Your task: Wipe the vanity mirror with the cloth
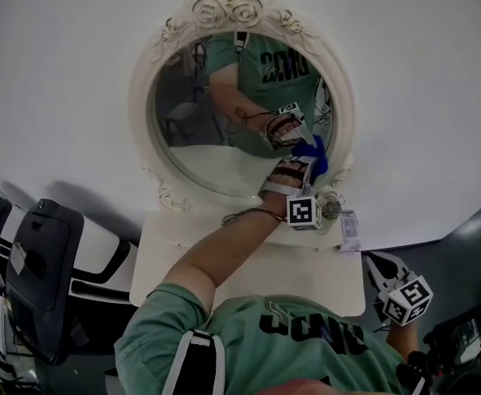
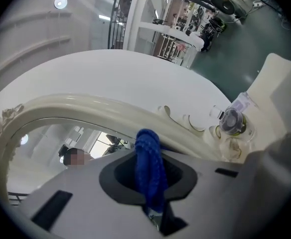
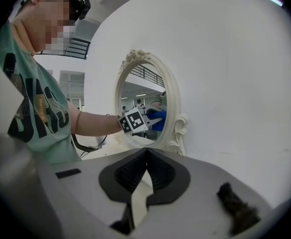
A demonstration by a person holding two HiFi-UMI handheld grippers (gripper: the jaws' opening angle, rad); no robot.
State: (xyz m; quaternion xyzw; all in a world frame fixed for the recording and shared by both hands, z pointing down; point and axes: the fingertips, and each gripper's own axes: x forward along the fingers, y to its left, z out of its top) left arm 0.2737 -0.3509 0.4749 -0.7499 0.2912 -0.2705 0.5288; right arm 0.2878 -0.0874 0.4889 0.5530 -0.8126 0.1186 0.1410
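Note:
An oval vanity mirror point(image 1: 216, 130) in an ornate white frame point(image 1: 240, 6) hangs on the wall above a white table. My left gripper point(image 1: 308, 166) is shut on a blue cloth point(image 1: 315, 156) and presses it to the glass at the lower right, near the frame. In the left gripper view the cloth point(image 2: 149, 166) stands bunched between the jaws of the left gripper point(image 2: 148, 156), just below the frame point(image 2: 85, 106). My right gripper point(image 1: 386, 276) hangs low beside the table's right edge. In its own view the right gripper point(image 3: 146, 154) is shut on nothing and faces the mirror point(image 3: 140, 101).
The white vanity table point(image 1: 175, 253) stands under the mirror. On its back right corner are a small clear bottle point(image 1: 331, 209) and a printed packet point(image 1: 350, 231). A black and white chair-like object point(image 1: 47, 262) is at the left. The person's forearm point(image 1: 224, 249) crosses the table.

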